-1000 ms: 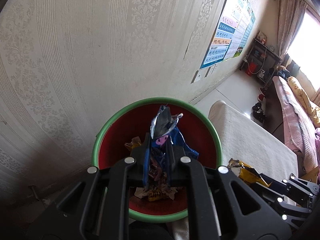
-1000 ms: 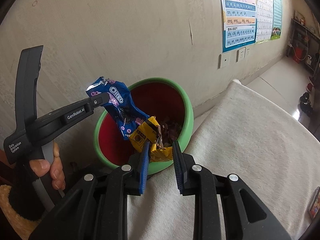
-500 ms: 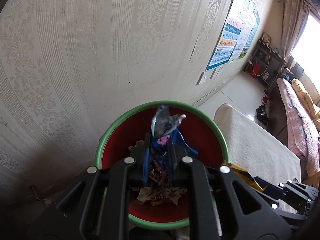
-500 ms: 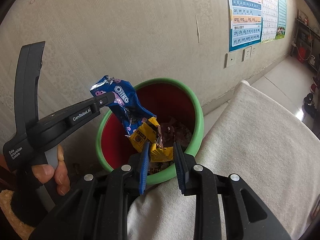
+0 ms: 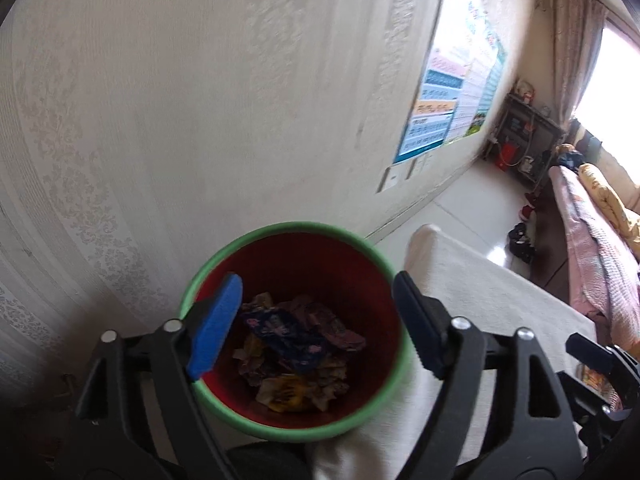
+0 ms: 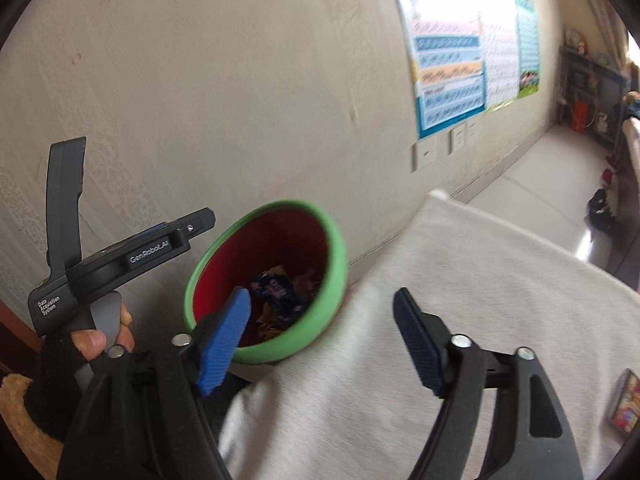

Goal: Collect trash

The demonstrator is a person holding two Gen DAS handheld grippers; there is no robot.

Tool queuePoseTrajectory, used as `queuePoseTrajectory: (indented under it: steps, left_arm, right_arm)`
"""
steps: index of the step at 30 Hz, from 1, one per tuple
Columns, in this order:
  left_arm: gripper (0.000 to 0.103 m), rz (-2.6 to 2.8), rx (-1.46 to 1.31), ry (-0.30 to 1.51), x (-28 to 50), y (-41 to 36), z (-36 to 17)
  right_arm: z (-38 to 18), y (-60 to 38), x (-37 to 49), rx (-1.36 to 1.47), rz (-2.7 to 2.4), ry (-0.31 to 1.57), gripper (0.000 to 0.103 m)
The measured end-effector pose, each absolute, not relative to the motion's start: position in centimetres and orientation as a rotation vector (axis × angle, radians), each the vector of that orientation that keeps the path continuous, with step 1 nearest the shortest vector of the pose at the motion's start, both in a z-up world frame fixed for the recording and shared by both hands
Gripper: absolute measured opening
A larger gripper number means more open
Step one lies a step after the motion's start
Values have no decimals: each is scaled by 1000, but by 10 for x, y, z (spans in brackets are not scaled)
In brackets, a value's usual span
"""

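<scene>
Pale patterned wall, posters further along it, and a surface under a white cloth [image 6: 460, 320] butting up near the wall; whether it is a bed or a worktop cannot be told. One bin [image 5: 384, 264] (green rim, red inside) sits on the floor in the gap between wall and cloth edge, likely parked there so trash can go straight off the surface into it.

Left claw [image 5: 316, 320] hovers right over the bin mouth, fingers spread wide, nothing in it. Right claw [image 6: 324, 328] is also wide open and empty, over the cloth edge just beside the bin. Both positions read as post-drop.

Trash is in the bin: one blue Oreo wrapper [image 6: 278, 294] on top of the pile, a yellow wrapper [image 5: 286, 390] lower down, plus several crumpled bits too jumbled to count.

Count: two claws, one bin, one colourful packet [image 6: 622, 408] on the cloth at the far right edge (probably the next pick, partly cut off).
</scene>
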State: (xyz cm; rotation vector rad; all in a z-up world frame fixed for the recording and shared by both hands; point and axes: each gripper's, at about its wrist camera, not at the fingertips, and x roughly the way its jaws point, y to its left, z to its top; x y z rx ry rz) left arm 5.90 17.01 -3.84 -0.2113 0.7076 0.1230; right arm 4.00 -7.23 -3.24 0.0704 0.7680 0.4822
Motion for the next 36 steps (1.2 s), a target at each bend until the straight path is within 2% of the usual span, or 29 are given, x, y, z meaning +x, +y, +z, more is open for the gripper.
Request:
queuePoseTrajectory:
  steps: [3,6,13,20,36]
  left_arm:
    - [87,63,-238,667,53,135,-22]
    - [98,54,-229,605,46,99,-6]
    - [98,134,1,433,22,26,22]
    - [98,115,-17,467,13,10,26]
    - [98,153,5,464,4,17,26]
  right_arm:
    - [-17,-112,22,99,412,674,96]
    - [-1,-150,-1,142,330,532,96]
    - [6,-189,-25,63,127,381,96]
    - [6,-218,-32,178,129,398,96]
    - [5,-201,-31,143,156,416,96]
